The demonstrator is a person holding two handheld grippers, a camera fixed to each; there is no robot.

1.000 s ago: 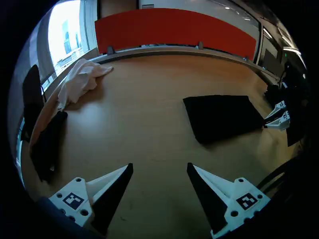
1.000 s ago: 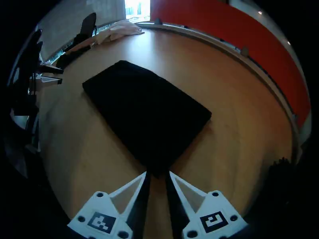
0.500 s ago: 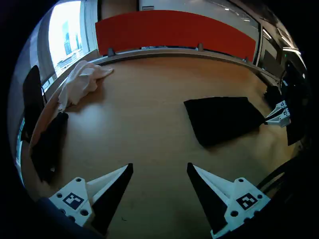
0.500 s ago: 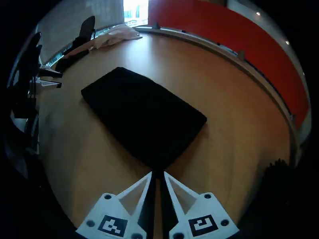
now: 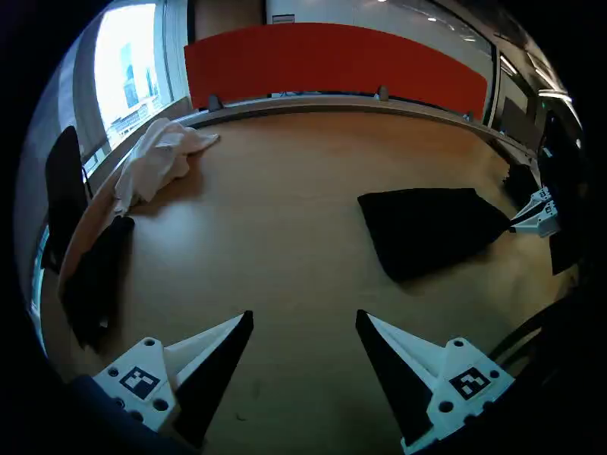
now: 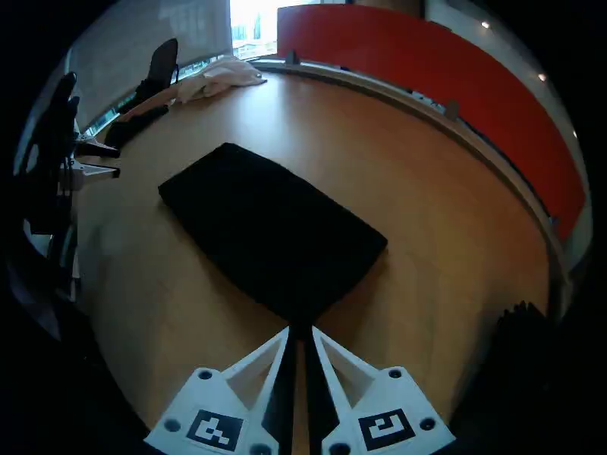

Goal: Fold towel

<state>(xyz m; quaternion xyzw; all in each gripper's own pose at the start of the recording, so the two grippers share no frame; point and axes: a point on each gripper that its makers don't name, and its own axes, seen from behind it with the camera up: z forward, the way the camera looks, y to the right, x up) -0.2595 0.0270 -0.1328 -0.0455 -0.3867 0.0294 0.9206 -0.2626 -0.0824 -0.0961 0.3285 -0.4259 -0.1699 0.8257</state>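
The wooden table (image 5: pixel 288 197) carries a black towel (image 5: pixel 425 227), folded to a rectangle, on its middle part. A crumpled white cloth (image 5: pixel 155 155) lies at a far corner. A dark cloth (image 5: pixel 95 280) lies along the same edge, well apart from the towel.

Blown-out window (image 5: pixel 129 76), dim warped edges, seemingly sharp

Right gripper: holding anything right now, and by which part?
Yes: the right gripper pinches the black towel by its nearest corner. The left gripper is open, holding nothing.
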